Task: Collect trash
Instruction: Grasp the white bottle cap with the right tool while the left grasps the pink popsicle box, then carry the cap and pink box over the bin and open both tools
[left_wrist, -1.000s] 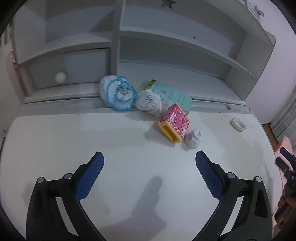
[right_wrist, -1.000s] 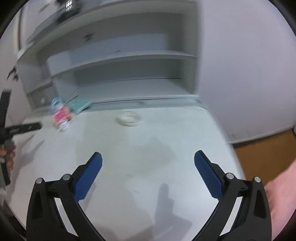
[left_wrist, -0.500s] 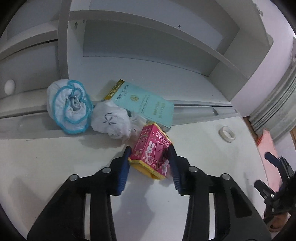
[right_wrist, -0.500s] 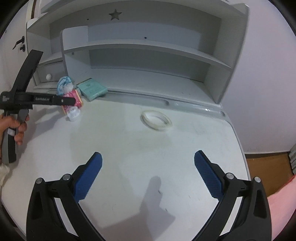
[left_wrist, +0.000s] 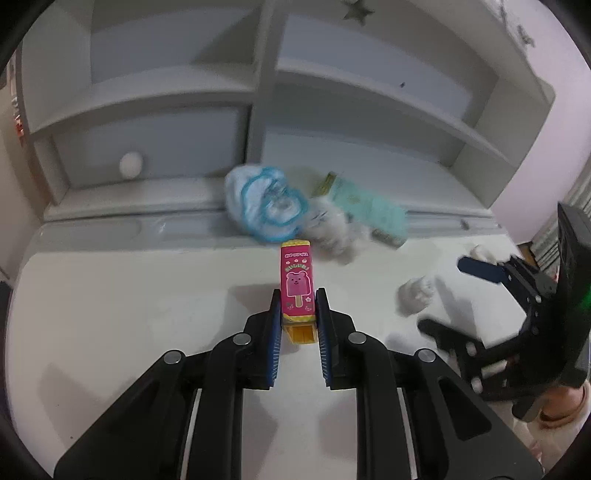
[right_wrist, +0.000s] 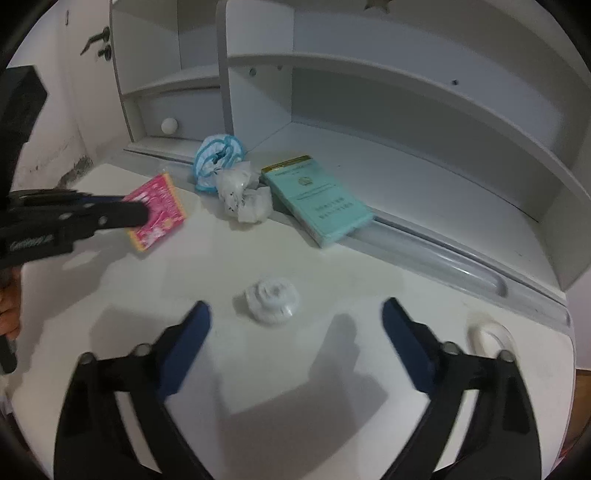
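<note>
My left gripper (left_wrist: 297, 301) is shut on a pink ice-cream box (left_wrist: 296, 282) and holds it above the white desk; the box also shows in the right wrist view (right_wrist: 159, 216), with the left gripper's fingers (right_wrist: 110, 216) around it. My right gripper (right_wrist: 293, 317) is open, just in front of a small crumpled white wad (right_wrist: 271, 297), which also shows in the left wrist view (left_wrist: 417, 293). A crumpled clear plastic wrapper (right_wrist: 243, 197) and a white-and-blue bundle (right_wrist: 218, 160) lie at the back of the desk.
A teal booklet (right_wrist: 321, 201) leans on the shelf ledge. A white tape roll (right_wrist: 491, 332) lies at the desk's right side. A shelf unit with a knobbed drawer (right_wrist: 170, 125) stands behind. The right gripper (left_wrist: 480, 269) shows at the right of the left wrist view.
My left gripper closed on the pink box and lifted it back from the pile. My right gripper moved left across the desk to the small white wad.
</note>
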